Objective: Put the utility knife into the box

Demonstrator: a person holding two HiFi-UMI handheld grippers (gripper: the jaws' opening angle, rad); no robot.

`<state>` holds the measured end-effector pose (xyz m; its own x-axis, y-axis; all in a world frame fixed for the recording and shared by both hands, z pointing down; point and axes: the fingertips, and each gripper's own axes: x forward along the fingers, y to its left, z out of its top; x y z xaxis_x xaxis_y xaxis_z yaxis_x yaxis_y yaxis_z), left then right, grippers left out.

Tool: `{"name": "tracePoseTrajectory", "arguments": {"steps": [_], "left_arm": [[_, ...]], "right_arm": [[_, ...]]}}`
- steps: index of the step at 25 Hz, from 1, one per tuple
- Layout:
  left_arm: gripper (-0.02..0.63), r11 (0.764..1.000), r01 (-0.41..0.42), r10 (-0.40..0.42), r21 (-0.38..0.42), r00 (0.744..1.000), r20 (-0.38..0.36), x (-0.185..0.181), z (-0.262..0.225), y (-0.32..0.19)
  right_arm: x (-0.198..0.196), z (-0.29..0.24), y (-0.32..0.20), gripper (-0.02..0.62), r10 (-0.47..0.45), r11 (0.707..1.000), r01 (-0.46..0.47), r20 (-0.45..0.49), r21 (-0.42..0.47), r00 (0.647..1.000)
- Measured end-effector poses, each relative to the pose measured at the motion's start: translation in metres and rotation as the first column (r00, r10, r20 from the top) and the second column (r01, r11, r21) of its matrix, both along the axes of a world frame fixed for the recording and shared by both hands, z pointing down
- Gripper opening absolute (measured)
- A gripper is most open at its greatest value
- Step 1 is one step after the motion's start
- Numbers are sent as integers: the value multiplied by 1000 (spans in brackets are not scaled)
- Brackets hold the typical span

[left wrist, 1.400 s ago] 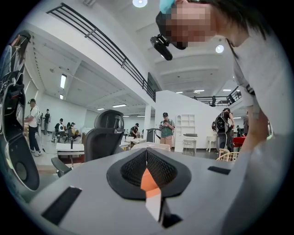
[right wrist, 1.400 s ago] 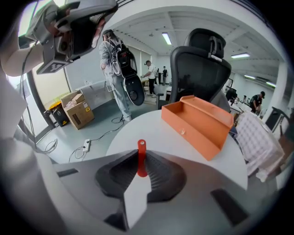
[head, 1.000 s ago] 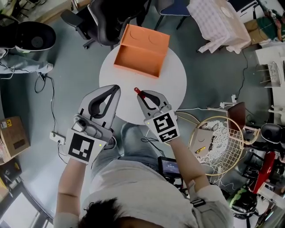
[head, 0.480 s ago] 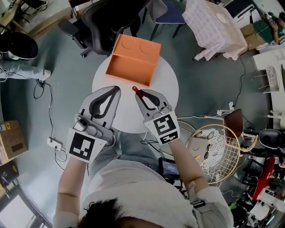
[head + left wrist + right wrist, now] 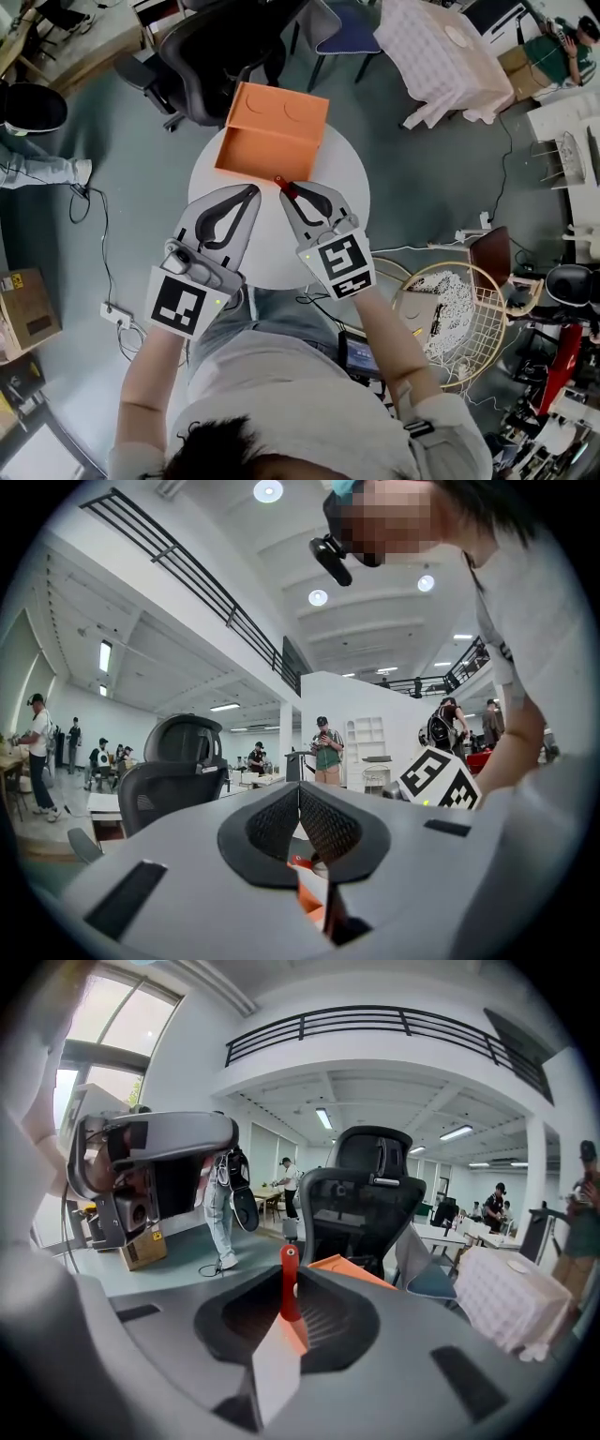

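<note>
Above the round tabletop (image 5: 343, 184), we hold the red utility knife (image 5: 281, 183) clenched in our right tongs (image 5: 291, 194), its long end pointing straight at the orange box (image 5: 267, 150) just ahead, while our left tongs (image 5: 252, 191) sit pinched together, empty, close beside.

The box (image 5: 272, 141) sits on the tabletop (image 5: 342, 192) at its far edge, toward 11 o'clock. An office chair (image 5: 225, 47) stands behind it at 12 o'clock. The left claw (image 5: 251, 190) and right claw (image 5: 285, 190) hang side by side over the tabletop's near half, at the box's 6 o'clock. The utility knife (image 5: 278, 181) is clamped between the right claw's jaws, just before the box's near wall. On the floor, a wire basket (image 5: 450, 319) lies at the tabletop's 4 o'clock and a carton (image 5: 28, 305) at its 8 o'clock.
</note>
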<state>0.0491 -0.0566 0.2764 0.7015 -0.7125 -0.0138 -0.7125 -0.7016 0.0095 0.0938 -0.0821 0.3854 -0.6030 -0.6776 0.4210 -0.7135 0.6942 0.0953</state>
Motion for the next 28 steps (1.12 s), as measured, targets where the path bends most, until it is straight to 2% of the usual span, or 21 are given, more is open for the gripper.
{"name": "tracePoseTrajectory", "arguments": {"steps": [8,13,28], "left_arm": [[11,994,-104,104,13,994,-11,3,-3,-29],[11,987,-158,158,-6,987,-5,-7,2,-55],[11,955,-286,287,-83,958,-2,-36,32,-127]], "right_arm": [[0,-3,-29,55,87,996,-87,-20,3,996],[-3,3,-53,55,157,987,-157,-32,-13,987],[-21,68,-111,55,277,947,-287,-88,-143,957]]}}
